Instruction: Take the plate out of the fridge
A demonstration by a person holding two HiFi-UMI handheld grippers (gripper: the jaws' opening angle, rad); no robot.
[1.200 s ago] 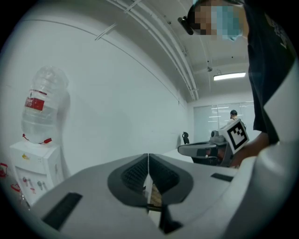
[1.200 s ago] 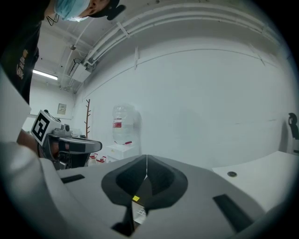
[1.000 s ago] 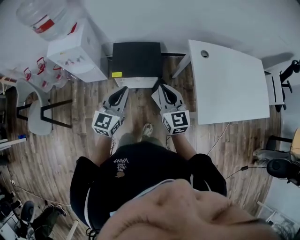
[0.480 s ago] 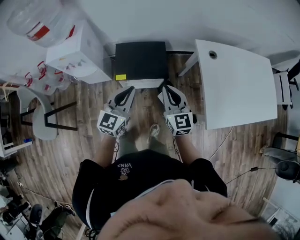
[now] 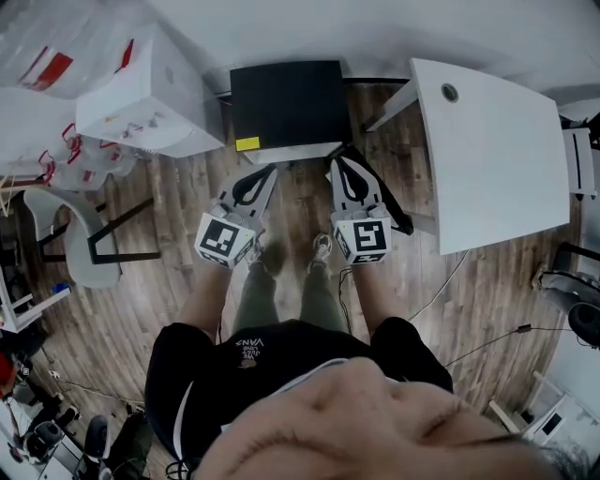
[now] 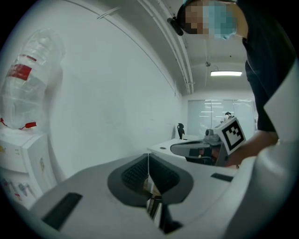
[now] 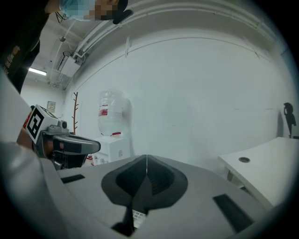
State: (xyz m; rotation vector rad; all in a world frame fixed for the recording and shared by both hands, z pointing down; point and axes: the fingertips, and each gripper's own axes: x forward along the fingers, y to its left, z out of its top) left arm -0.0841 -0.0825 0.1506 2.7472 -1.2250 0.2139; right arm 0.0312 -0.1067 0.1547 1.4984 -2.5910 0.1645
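Thing: fridge, a small, low box seen from above.
Colour: black top; a pale strip along its lower edge is all that shows of the front.
Mark: yellow sticker at the top's lower left corner.
Pose: upright, square to the frame.
Place: upper middle of the head view, on the wood floor, back against the white wall.

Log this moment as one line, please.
left gripper: shut, empty | right gripper: shut, empty | both: pointing at fridge front | plate: not in view
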